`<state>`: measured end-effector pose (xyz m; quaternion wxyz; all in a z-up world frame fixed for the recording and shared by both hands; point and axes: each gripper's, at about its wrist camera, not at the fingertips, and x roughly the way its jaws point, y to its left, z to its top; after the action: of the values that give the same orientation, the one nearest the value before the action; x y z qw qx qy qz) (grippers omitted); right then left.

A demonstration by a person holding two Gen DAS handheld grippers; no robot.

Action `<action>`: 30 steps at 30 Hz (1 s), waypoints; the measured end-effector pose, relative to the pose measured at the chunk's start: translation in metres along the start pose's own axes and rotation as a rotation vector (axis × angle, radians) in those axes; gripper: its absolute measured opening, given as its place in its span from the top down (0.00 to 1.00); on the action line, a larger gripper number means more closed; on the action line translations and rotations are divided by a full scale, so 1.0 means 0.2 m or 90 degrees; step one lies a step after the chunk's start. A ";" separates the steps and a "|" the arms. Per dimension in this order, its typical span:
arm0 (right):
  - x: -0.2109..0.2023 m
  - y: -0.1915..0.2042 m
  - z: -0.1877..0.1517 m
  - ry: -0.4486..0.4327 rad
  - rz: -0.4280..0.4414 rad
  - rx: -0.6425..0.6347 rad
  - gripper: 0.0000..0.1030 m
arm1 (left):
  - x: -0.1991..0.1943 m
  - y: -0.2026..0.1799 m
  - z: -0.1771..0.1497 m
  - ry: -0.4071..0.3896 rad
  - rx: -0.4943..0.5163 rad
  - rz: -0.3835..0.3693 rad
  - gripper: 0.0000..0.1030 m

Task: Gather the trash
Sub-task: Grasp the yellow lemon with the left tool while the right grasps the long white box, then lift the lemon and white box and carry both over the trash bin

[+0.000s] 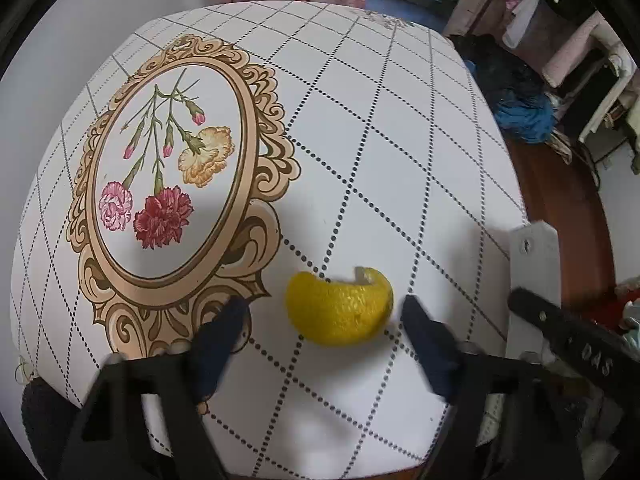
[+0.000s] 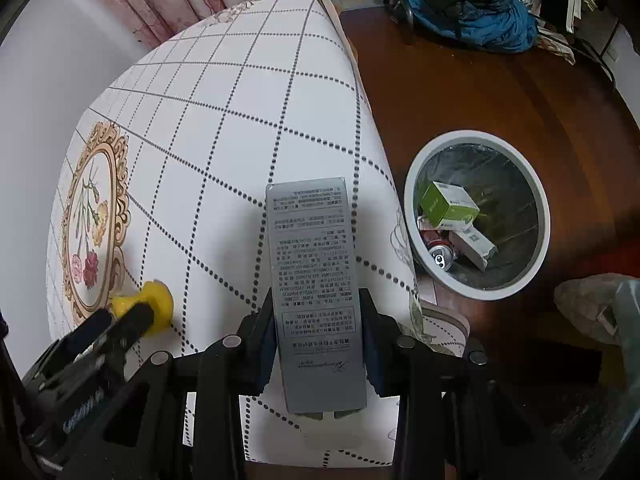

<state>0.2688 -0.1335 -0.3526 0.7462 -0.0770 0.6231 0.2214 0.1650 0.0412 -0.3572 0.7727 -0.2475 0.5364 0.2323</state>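
A yellow citrus peel (image 1: 339, 307) lies on the white checked tablecloth (image 1: 360, 120). My left gripper (image 1: 324, 312) is open, one finger on each side of the peel, neither clearly touching it. The right wrist view shows the same peel (image 2: 154, 306) at the lower left, with the left gripper (image 2: 120, 320) over it. My right gripper (image 2: 318, 312) is shut on a long grey printed box (image 2: 312, 272), held above the table's right edge. A white round bin (image 2: 476, 216) stands on the floor to the right, holding a green box, a white box and a can.
A flower medallion (image 1: 172, 168) is printed on the cloth at the left. The table's right edge drops to a dark wooden floor (image 2: 500, 92). Blue and black bundled fabric (image 2: 480, 12) lies on the floor beyond. Pink curtains hang behind the table.
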 end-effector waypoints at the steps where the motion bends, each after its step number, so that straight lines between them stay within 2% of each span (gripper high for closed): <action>1: 0.01 0.01 0.00 0.001 0.000 -0.002 0.63 | 0.00 -0.01 0.01 -0.006 0.000 -0.003 0.38; 2: 0.01 0.01 -0.01 0.001 0.000 -0.005 0.63 | 0.01 -0.01 0.01 -0.015 0.000 -0.005 0.47; 5: 0.03 0.04 -0.01 0.003 0.000 -0.010 0.63 | -0.01 -0.02 0.01 -0.030 0.011 0.000 0.53; 12: 0.04 0.09 -0.02 0.005 -0.009 -0.031 0.63 | -0.02 0.00 -0.01 -0.047 0.017 -0.008 0.58; 26: 0.06 0.15 -0.02 0.021 -0.037 -0.071 0.57 | -0.02 0.01 0.00 -0.052 0.018 -0.016 0.58; 28: 0.05 0.14 -0.03 0.016 -0.033 -0.068 0.58 | -0.03 0.00 0.00 -0.054 0.023 -0.013 0.60; 30: 0.04 0.13 -0.03 0.010 -0.029 -0.065 0.64 | -0.04 0.00 -0.01 -0.059 0.031 -0.008 0.65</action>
<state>0.2533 -0.1114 -0.3586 0.7411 -0.1309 0.6151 0.2353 0.1623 0.0389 -0.3504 0.8042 -0.2211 0.5036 0.2254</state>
